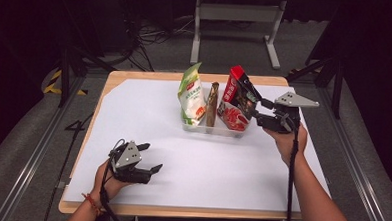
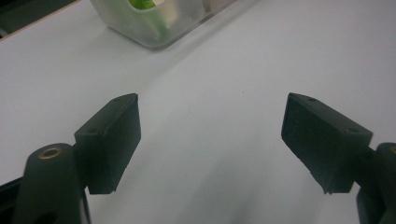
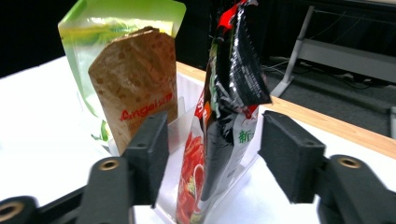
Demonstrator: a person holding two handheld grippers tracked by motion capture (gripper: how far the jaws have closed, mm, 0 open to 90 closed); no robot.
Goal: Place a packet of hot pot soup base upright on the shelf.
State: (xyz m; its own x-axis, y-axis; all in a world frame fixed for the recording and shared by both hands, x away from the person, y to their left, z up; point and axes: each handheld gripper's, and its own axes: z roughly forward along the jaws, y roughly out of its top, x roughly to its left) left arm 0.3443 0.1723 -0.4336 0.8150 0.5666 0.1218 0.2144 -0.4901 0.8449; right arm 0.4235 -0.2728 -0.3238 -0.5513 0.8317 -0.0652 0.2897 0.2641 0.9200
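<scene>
- Straddling the red and black packet (image 3: pixel 219 116), the right claw (image 3: pixel 212 154) has its jaws spread to either side of it with a gap at each pad, so the packet is released and stands on its own.
- That packet sits upright in the right-hand slot of the clear tray (image 1: pixel 213 129), at the far middle of the bench (image 1: pixel 149 113); its top leans toward the right claw (image 1: pixel 260 108), likely because only the slot's low walls steady it.
- Just left of it, in the next slot, a brown packet (image 3: pixel 135 93) stands on edge, and beyond that a green and white pouch (image 1: pixel 191 94) fills the left end.
- Standing them upright looks meant to fit all three side by side.
- The thin divider and the brown packet crowd the left-hand jaw, so drawing back calls for a straight pull.
- At the near left, the left claw (image 1: pixel 151 158) rests open and empty on the white sheet, well apart from the tray.
- Beyond the bench lie cables and a grey frame (image 1: pixel 235 22) on the floor.
</scene>
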